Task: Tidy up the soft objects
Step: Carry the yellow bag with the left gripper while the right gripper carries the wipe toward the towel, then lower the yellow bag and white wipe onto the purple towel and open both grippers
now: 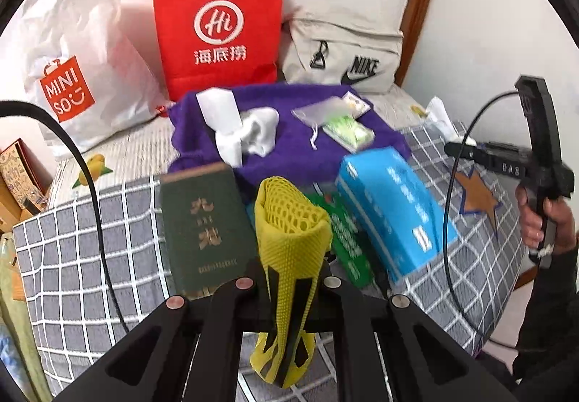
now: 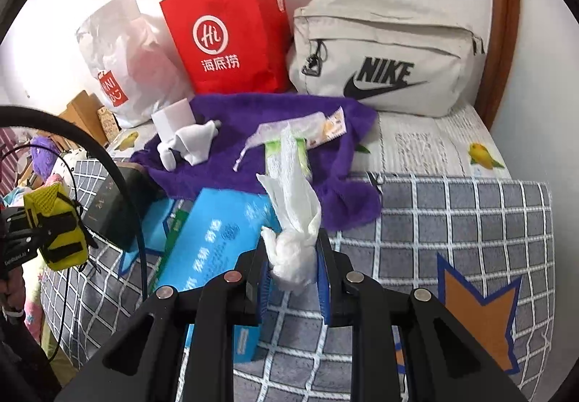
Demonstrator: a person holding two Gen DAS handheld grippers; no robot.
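Observation:
My left gripper [image 1: 289, 279] is shut on a yellow mesh sock with black stripes [image 1: 289, 232], held above the checked bedcover; it also shows at the left of the right wrist view [image 2: 54, 224]. My right gripper [image 2: 293, 257] is shut on a crumpled white tissue [image 2: 293, 214] that sticks up between the fingers. A purple towel [image 1: 289, 145] [image 2: 289, 163] lies farther back with a white sock [image 1: 257, 130] [image 2: 191, 145] and small packets [image 2: 300, 134] on it.
A dark green book [image 1: 206, 232], a blue box [image 1: 391, 206] and a green packet [image 1: 347, 239] lie on the grey checked cover [image 2: 452, 221]. A white Miniso bag [image 1: 72, 58], a red paper bag [image 1: 220, 29] and a beige Nike bag [image 2: 387, 62] stand against the wall.

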